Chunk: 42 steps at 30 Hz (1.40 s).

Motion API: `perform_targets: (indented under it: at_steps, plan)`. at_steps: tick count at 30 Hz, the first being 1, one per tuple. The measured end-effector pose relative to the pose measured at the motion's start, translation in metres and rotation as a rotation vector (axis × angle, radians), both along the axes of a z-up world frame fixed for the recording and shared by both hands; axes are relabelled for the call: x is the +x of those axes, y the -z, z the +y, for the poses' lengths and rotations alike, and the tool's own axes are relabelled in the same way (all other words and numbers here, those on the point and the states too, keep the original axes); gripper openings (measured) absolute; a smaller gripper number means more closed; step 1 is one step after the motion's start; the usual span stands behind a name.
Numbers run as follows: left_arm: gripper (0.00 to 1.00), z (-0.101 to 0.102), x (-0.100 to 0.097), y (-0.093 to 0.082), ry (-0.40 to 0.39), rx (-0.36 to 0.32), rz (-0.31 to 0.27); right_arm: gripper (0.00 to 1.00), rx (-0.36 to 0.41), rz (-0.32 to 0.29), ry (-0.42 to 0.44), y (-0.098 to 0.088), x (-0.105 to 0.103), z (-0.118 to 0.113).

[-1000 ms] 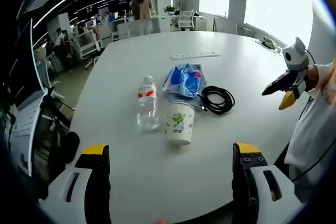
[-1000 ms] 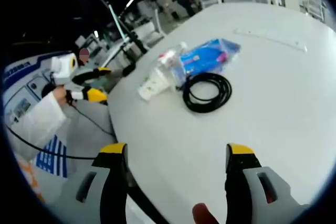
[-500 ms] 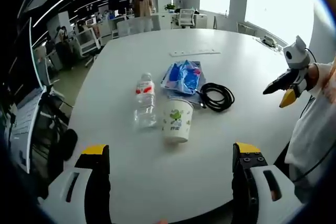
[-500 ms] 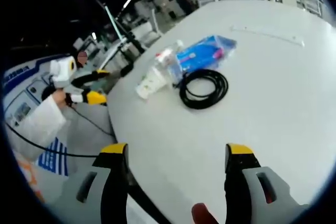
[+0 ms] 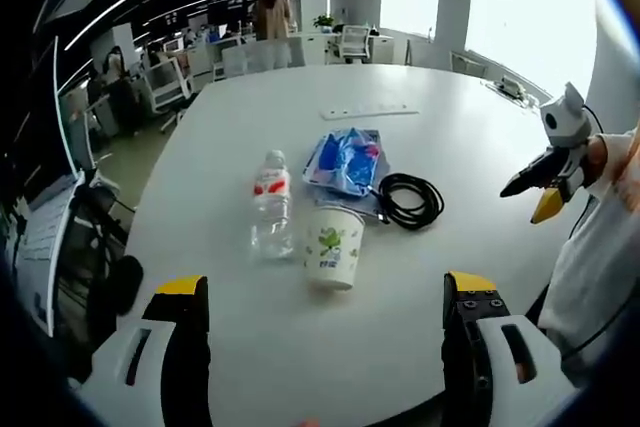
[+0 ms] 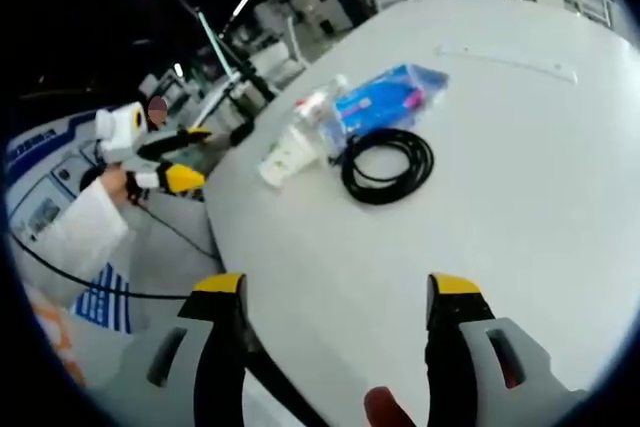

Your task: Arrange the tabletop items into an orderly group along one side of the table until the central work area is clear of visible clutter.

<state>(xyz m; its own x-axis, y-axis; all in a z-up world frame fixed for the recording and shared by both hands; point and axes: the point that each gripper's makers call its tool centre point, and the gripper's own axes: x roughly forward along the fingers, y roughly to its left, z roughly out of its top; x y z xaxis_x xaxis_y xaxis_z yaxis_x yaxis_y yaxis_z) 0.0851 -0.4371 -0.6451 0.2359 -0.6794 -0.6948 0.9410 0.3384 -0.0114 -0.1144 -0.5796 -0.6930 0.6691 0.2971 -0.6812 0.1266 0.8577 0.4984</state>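
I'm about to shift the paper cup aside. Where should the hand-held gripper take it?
Probably across the paper cup's side wall, coming level from the near table edge: it stands upright, the bottle lies close on one side, and its near face is open.

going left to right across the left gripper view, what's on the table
water bottle → paper cup → coiled black cable → the right tool, held past the table's edge. The blue packet sits behind the cup, so its place is unclear.
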Motion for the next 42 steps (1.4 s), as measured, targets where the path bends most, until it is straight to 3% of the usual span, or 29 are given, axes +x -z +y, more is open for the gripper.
perform_targets:
  at_steps: [22,27,35,42]
  plan:
    - [1.0,0.003,-0.016,0.008,-0.006,0.003,0.01,0.67,0.005,-0.001,0.01,0.001,-0.006,-0.003]
    - [1.0,0.006,-0.021,0.003,-0.008,-0.002,-0.002,0.64,-0.042,-0.022,-0.024,-0.003,-0.005,-0.008]
    - [1.0,0.011,-0.026,-0.007,-0.036,-0.027,-0.023,0.62,-0.056,-0.093,-0.081,-0.021,0.018,-0.01]
    - [1.0,0.018,-0.035,-0.008,-0.037,-0.027,-0.032,0.61,-0.094,-0.181,-0.158,-0.059,0.064,-0.008]
